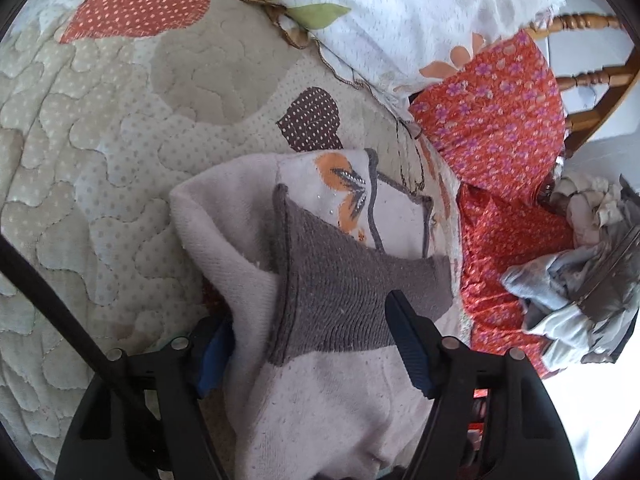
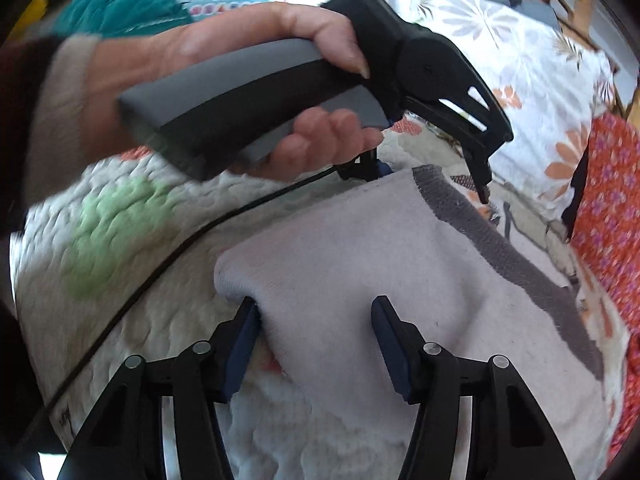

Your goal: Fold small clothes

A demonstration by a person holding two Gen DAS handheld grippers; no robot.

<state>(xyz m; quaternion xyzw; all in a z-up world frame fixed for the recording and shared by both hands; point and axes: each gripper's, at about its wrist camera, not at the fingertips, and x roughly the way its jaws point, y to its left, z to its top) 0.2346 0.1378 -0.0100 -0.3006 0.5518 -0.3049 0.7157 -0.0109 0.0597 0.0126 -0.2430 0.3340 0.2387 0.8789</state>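
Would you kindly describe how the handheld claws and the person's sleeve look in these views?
Each claw, left and right, has black angular linkage arms with silver pivot pins and blue ribbed pads. The left tool's handle is grey with a black stripe and a black head; a thin black cable trails from it. The sleeve is beige.

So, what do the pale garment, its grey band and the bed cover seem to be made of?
Garment: probably soft cotton knit, matt, with a fine woven grain showing. Grey band: ribbed knit, with clear ridges. Bed cover: quilted fabric, probably padded cotton, with stitched wavy lines and puffed areas.
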